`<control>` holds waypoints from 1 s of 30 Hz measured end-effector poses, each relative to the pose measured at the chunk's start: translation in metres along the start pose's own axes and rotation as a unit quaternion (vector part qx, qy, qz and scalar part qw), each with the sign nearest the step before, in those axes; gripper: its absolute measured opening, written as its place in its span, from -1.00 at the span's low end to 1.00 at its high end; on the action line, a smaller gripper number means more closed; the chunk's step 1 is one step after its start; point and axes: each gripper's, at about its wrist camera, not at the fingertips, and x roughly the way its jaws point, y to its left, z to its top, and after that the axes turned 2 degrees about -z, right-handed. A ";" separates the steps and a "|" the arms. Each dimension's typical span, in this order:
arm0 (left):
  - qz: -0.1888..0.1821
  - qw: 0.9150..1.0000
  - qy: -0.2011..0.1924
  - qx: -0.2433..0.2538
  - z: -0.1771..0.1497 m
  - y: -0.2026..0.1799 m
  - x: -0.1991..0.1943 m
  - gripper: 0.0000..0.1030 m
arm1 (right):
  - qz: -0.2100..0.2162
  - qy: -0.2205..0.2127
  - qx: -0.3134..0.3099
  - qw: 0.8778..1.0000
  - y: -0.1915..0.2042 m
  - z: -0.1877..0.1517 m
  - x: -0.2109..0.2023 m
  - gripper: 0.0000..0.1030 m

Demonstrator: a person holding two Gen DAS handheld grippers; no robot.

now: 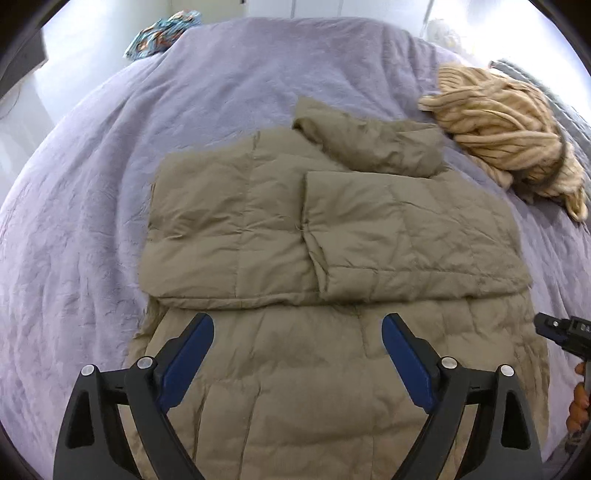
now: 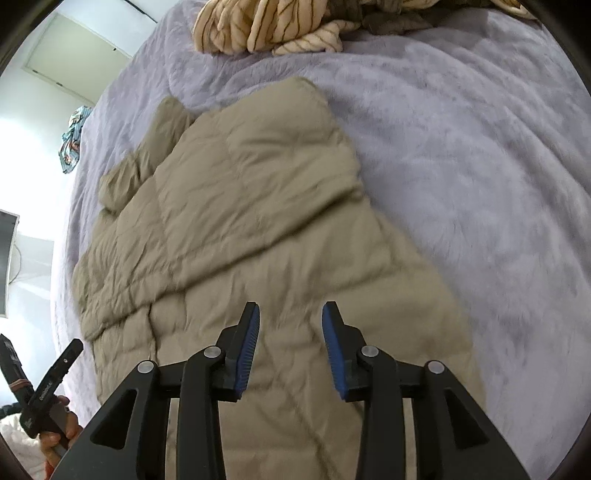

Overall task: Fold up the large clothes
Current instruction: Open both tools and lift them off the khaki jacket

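We see the left tool with its blue-padded fingers spread wide, nothing between them, hovering over the near part of the large khaki quilted down jacket. The right tool has its blue pads partly apart, likewise gripping nothing, above the jacket's lower panel (this view is somewhat blurred). In the left wrist view the right tool shows at the right edge, held by a hand; in the right wrist view the left tool appears at the lower left, also in a hand.

The jacket lies flat on the bed covered in a lavender plush blanket, its upper part folded down over the body, with one sleeve laid across and the hood bunched at the far end. Beyond it, near the jacket's far right corner, sits a crumpled cream striped garment. A patterned turquoise cloth rests at the bed's far left edge, well apart.
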 end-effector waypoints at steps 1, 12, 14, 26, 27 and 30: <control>0.003 1.000 0.003 0.002 -0.003 -0.001 -0.002 0.80 | 0.000 0.003 -0.001 1.000 0.001 -0.004 -0.001 -0.24; 0.001 0.999 0.042 0.019 -0.037 -0.012 -0.030 1.00 | 0.016 0.020 0.007 1.000 0.015 -0.042 -0.024 0.06; -0.004 0.998 0.051 0.022 -0.041 -0.014 -0.035 1.00 | 0.020 0.023 0.011 0.999 0.017 -0.049 -0.028 0.12; 0.041 0.994 0.100 -0.009 -0.072 0.024 -0.054 1.00 | 0.033 0.024 0.037 0.998 0.028 -0.078 -0.053 0.60; 0.041 0.994 0.103 -0.013 -0.074 0.028 -0.055 1.00 | 0.033 0.026 0.042 0.998 0.027 -0.079 -0.053 0.65; 0.040 0.993 0.110 -0.028 -0.080 0.039 -0.058 1.00 | 0.030 0.034 0.061 0.997 0.025 -0.088 -0.052 0.65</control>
